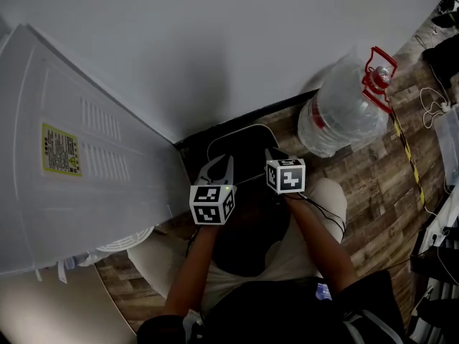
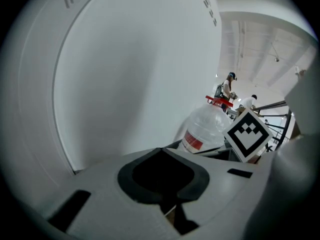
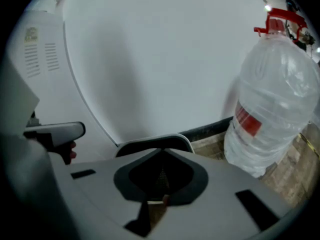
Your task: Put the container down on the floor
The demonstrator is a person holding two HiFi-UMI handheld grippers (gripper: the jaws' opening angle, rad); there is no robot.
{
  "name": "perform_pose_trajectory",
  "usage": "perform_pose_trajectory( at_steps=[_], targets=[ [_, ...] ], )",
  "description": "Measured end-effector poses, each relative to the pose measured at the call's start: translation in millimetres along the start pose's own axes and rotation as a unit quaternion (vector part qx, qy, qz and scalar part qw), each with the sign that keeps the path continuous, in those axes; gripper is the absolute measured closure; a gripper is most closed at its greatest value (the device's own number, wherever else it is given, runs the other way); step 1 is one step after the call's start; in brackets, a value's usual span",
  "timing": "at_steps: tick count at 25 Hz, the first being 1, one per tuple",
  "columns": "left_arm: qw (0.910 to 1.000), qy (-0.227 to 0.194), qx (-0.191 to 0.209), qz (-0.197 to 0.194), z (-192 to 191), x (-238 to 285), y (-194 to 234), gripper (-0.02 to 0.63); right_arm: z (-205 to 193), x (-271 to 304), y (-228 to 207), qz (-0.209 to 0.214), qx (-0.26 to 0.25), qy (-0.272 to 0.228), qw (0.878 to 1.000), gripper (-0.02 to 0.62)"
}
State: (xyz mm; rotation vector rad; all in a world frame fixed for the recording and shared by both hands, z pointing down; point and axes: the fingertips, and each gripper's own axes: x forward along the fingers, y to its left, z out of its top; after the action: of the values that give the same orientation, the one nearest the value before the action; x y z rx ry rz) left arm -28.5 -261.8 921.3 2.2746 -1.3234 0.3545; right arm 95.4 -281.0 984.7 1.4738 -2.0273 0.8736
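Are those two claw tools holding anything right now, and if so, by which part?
Nothing is held. The left gripper and the right gripper both have their jaws together with nothing between them. The black container sits beyond them on the floor by the wall.

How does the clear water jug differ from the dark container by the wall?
The water jug is clear with a red handle and label; the dark container is opaque with a pale rim. The jug stands much taller; the container sits low. Both rest on the wood-patterned floor, and neither is held.

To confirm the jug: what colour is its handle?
The jug's handle is red, clearest in the right gripper view.
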Motion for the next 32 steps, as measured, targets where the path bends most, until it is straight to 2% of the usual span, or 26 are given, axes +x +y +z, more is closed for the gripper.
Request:
perform_pose_trajectory(
  at_steps=[4, 7, 10, 14, 18, 23, 27, 32],
  targets=[
    [0.9996, -0.027, -0.001, 0.012, 36.2, -14.5, 0.6, 0.589, 45.1, -23.1, 36.3, 0.044, -0.026, -0.053, 0.997, 0.560],
    [0.9983, -0.056, 0.017, 0.005, 68.8, -27.3, -4.8, 0.589, 82.6, -46.4, 58.9, 0.058, -0.053, -0.102, 0.992, 0.560],
    [0.9948, -0.100, 0.015, -0.013, 102.8, -42.0, -7.8, 0.589, 116.6, -68.6, 79.8, 0.077, -0.063, -0.152, 0.983, 0.561],
    [0.9900, -0.137, 0.029, -0.016, 136.7, -56.4, -5.8, 0.589, 147.1, -85.4, 100.6, 0.081, -0.083, -0.201, 0.973, 0.565],
    [0.9882, -0.143, 0.047, -0.026, 156.2, -68.4, -16.8, 0.589, 163.0, -103.2, 113.8, 0.057, -0.103, -0.219, 0.968, 0.565],
    [0.9879, -0.132, 0.058, -0.057, 189.8, -91.1, -38.3, 0.589, 198.5, -140.0, 133.2, 0.050, -0.082, -0.232, 0.968, 0.565],
    [0.9873, -0.131, 0.050, -0.074, 235.5, -125.0, -58.0, 0.589, 234.0, -184.7, 146.1, 0.049, -0.063, -0.236, 0.968, 0.565],
    [0.9871, -0.118, 0.047, -0.096, 307.4, -169.7, -102.0, 0.589, 289.3, -258.5, 158.2, 0.055, -0.040, -0.237, 0.969, 0.565]
  ],
)
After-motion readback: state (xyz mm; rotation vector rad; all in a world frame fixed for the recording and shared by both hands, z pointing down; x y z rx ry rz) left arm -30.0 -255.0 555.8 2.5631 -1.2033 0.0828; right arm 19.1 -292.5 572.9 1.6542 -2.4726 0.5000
